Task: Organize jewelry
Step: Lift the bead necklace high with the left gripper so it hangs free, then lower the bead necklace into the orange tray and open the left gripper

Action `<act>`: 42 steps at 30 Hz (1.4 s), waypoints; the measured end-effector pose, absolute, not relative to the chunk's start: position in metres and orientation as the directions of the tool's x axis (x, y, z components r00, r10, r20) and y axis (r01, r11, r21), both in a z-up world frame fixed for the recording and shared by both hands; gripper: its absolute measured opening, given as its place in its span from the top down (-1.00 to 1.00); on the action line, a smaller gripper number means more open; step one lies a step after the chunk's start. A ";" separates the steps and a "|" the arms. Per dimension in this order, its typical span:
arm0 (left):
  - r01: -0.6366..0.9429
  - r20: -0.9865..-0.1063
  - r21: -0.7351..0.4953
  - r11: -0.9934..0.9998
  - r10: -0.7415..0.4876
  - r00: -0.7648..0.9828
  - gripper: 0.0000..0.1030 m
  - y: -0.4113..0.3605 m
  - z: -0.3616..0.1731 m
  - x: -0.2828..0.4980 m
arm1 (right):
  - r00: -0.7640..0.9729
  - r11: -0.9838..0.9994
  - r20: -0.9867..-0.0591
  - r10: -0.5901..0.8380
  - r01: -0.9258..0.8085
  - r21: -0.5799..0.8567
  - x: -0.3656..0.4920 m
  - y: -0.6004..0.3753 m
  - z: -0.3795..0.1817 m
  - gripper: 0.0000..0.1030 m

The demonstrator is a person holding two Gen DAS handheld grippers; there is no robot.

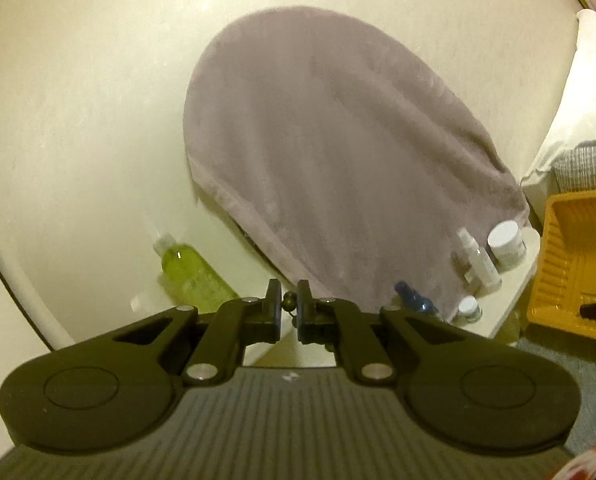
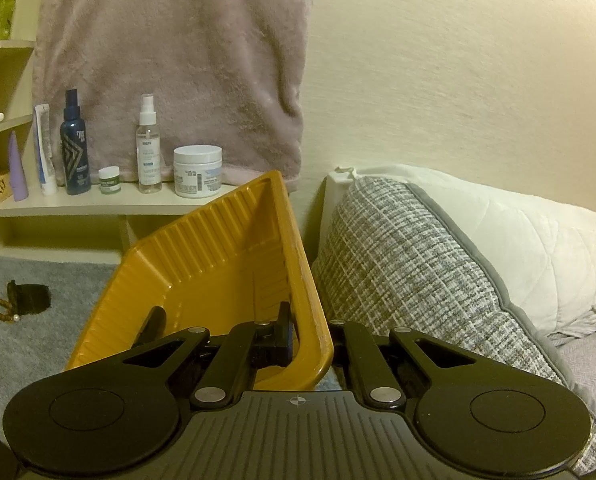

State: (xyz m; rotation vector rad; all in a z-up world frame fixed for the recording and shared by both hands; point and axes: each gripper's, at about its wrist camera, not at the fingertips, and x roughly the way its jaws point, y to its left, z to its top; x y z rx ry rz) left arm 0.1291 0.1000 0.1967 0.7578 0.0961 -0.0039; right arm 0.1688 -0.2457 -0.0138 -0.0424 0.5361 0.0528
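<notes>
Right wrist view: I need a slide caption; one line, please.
Right tool clamps the rim of a tilted yellow tray beside a tweed cushion, toiletries on the shelf behind.

Both fisheye views are dim with a warm yellow cast, bend straight lines strongly toward dark vignetted corners, show soft focus and grain throughout, heavier blur in the left wrist view, and only faint, diffuse shadows without glare.
</notes>
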 end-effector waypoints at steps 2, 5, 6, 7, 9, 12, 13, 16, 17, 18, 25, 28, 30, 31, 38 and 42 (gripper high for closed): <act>0.033 -0.072 0.691 0.722 0.023 0.997 0.88 0.097 0.202 0.128 | 0.859 0.998 -0.511 0.040 -0.062 -0.026 0.169 -0.246 -0.014 0.89; 0.035 -0.056 0.693 0.720 0.006 0.998 0.88 0.093 0.209 0.128 | 0.859 0.998 -0.511 0.039 -0.061 -0.026 0.169 -0.246 -0.014 0.89; 0.038 -0.055 0.695 0.719 0.001 0.999 0.88 0.092 0.211 0.129 | 0.859 0.998 -0.511 0.039 -0.061 -0.026 0.169 -0.246 -0.014 0.89; 0.040 -0.050 0.696 0.716 -0.007 0.999 0.88 0.091 0.213 0.129 | 0.858 0.998 -0.511 0.039 -0.061 -0.026 0.169 -0.246 -0.014 0.89; 0.049 -0.046 0.698 0.714 -0.024 0.999 0.88 0.087 0.217 0.130 | 0.859 0.998 -0.511 0.039 -0.060 -0.026 0.169 -0.245 -0.013 0.89; 0.066 -0.041 0.692 0.719 -0.052 0.998 0.88 0.081 0.223 0.130 | 0.859 0.998 -0.511 0.040 -0.061 -0.025 0.169 -0.245 -0.013 0.89; 0.074 -0.041 0.687 0.723 -0.063 0.997 0.88 0.079 0.226 0.131 | 0.859 0.998 -0.511 0.039 -0.061 -0.025 0.169 -0.245 -0.013 0.88; 0.094 -0.039 0.680 0.727 -0.092 0.995 0.88 0.074 0.233 0.131 | 0.859 0.998 -0.511 0.040 -0.061 -0.025 0.169 -0.245 -0.012 0.88; 0.107 -0.042 0.675 0.730 -0.106 0.993 0.88 0.072 0.235 0.132 | 0.859 0.998 -0.510 0.040 -0.061 -0.025 0.169 -0.245 -0.012 0.88; 0.120 -0.044 0.670 0.733 -0.121 0.992 0.88 0.069 0.236 0.134 | 0.859 0.998 -0.511 0.039 -0.060 -0.025 0.169 -0.245 -0.012 0.88; 0.217 -0.059 0.640 0.737 -0.234 0.971 0.88 0.042 0.245 0.145 | 0.859 0.998 -0.510 0.040 -0.061 -0.025 0.169 -0.245 -0.012 0.88; 0.257 -0.063 0.629 0.733 -0.282 0.957 0.88 0.029 0.248 0.153 | 0.859 0.998 -0.510 0.039 -0.061 -0.025 0.169 -0.245 -0.012 0.88; 0.285 -0.064 0.624 0.728 -0.316 0.947 0.88 0.018 0.249 0.156 | 0.859 0.998 -0.511 0.040 -0.060 -0.024 0.169 -0.245 -0.013 0.88; 0.299 -0.064 0.620 0.725 -0.333 0.941 0.88 0.013 0.249 0.159 | 0.859 0.998 -0.511 0.040 -0.060 -0.023 0.169 -0.245 -0.012 0.88; 0.382 -0.051 0.593 0.709 -0.440 0.896 0.88 -0.023 0.257 0.168 | 0.859 0.998 -0.511 0.039 -0.057 -0.019 0.170 -0.246 -0.011 0.88; 0.435 -0.070 0.582 0.687 -0.491 0.868 0.88 -0.043 0.256 0.172 | 0.859 0.998 -0.511 0.039 -0.055 -0.016 0.170 -0.248 -0.012 0.88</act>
